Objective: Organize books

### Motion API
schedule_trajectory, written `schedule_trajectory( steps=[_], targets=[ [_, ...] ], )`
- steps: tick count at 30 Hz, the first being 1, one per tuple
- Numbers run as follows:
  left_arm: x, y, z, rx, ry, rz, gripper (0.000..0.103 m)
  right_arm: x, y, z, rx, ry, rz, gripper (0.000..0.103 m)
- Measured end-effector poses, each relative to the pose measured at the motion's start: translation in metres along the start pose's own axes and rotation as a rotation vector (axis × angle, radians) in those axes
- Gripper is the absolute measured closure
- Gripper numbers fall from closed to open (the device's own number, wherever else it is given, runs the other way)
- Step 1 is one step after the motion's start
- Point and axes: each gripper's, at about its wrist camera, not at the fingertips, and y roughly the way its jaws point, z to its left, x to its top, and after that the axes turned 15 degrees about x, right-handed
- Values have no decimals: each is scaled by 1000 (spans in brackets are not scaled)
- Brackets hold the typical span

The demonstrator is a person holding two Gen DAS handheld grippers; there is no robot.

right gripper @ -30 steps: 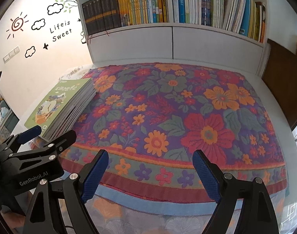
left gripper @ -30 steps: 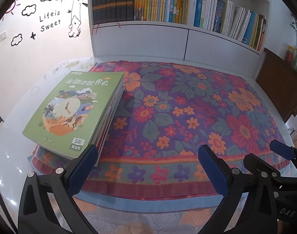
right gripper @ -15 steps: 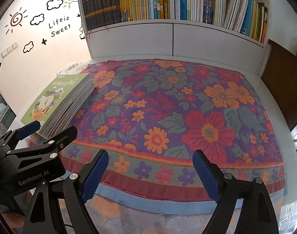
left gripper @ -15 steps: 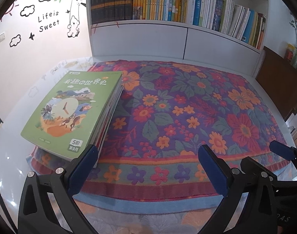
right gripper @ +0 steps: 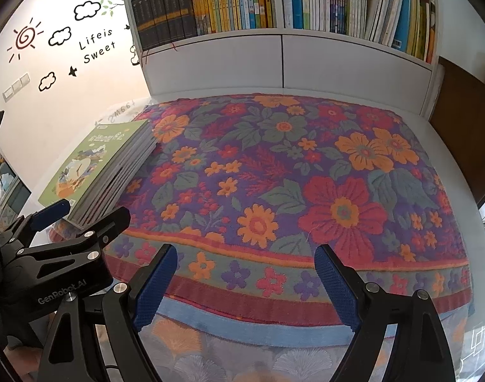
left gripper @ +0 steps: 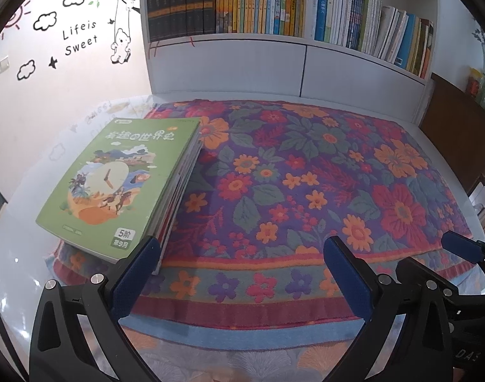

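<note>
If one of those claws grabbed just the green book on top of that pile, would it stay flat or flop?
The green book looks like a thin softcover, so it would probably sag if held by one edge. Its glossy cover may slip on the stack beneath, which could shift when pushed.

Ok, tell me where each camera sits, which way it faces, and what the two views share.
Left wrist: sits on the left gripper, looking forward and down across the floral cloth to the bookshelf; its own open fingers show.
Right wrist: sits on the right gripper, facing likewise; its fingers and the left gripper show.
Shared: book stack, cloth, bookshelf.
</note>
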Motion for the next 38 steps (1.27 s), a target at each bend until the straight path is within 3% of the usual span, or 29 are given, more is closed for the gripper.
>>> schedule_trajectory(
  steps=[6,11,33,38],
  targets=[
    [1,1,-3,-2,6,-3,1,1,-1,-1,-12,-4,-4,16],
    [1,1,-7,41,28,-20,1,2,-1,-1,-13,-6,-6,16],
    [-7,-16,-44,-66,71,-47,1,-15,-33,-22,-84,35,-43,16],
    [-12,-7,-63,-78,91,-3,1,-22,-35,-37,-99,59,-42,16]
  ],
)
